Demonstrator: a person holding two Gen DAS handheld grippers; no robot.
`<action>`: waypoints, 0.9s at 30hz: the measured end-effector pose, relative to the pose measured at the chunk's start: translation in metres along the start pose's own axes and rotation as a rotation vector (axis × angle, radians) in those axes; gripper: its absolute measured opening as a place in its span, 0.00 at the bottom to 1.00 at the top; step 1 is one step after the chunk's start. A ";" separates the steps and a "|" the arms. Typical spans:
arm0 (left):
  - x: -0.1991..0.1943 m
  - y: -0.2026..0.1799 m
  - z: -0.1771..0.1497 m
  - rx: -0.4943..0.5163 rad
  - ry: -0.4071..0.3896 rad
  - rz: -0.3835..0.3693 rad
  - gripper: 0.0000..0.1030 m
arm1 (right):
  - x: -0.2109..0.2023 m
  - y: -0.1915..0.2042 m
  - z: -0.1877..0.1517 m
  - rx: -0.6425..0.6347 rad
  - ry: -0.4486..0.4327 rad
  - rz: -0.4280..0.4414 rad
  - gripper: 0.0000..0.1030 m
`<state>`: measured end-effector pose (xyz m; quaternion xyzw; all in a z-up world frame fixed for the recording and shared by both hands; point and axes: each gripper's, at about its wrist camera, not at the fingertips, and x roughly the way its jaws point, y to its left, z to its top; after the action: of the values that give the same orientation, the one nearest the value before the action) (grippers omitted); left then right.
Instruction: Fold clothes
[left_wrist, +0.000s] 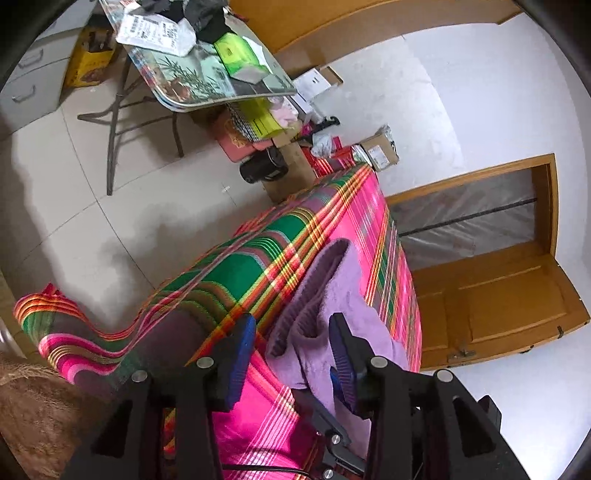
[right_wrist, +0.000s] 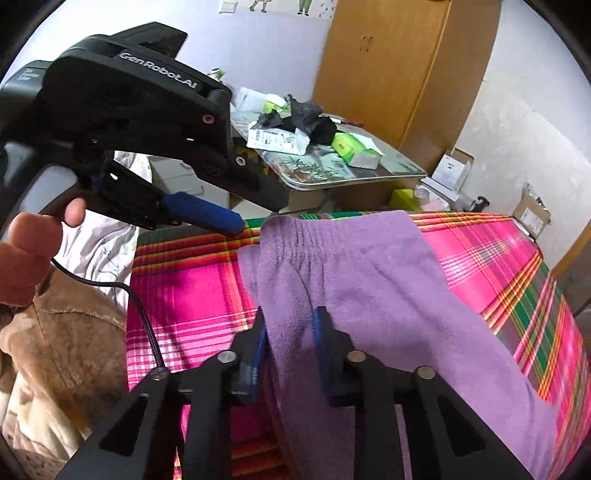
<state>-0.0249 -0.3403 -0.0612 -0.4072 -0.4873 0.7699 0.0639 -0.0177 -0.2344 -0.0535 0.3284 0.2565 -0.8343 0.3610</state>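
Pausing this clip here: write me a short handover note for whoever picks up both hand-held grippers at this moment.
Left hand-held gripper: open, fingers either side of the ribbed waistband end of the purple fleece garment, not clamped.
Right hand-held gripper: jaws around a fold of the same garment nearer you; whether it is pinched is unclear.
The garment lies on the plaid cloth covering the surface.
Done: garment laid out, partly bunched.
Left: secure both grips, fold, then flatten.

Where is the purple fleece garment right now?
The purple fleece garment lies on the pink plaid cloth, centre of the right wrist view, a fold between the right gripper fingers; the left gripper straddles its waistband.
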 end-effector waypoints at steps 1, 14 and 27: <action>0.002 0.000 0.001 -0.003 0.008 -0.007 0.40 | -0.002 0.000 0.000 0.002 -0.006 -0.002 0.15; 0.040 0.004 0.017 -0.101 0.188 -0.135 0.44 | -0.032 -0.003 -0.006 0.018 -0.113 -0.021 0.05; 0.070 -0.009 0.034 -0.085 0.276 -0.121 0.38 | -0.038 -0.001 -0.008 0.018 -0.124 -0.033 0.05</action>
<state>-0.0975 -0.3248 -0.0870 -0.4815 -0.5296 0.6799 0.1594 0.0040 -0.2120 -0.0309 0.2749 0.2314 -0.8613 0.3592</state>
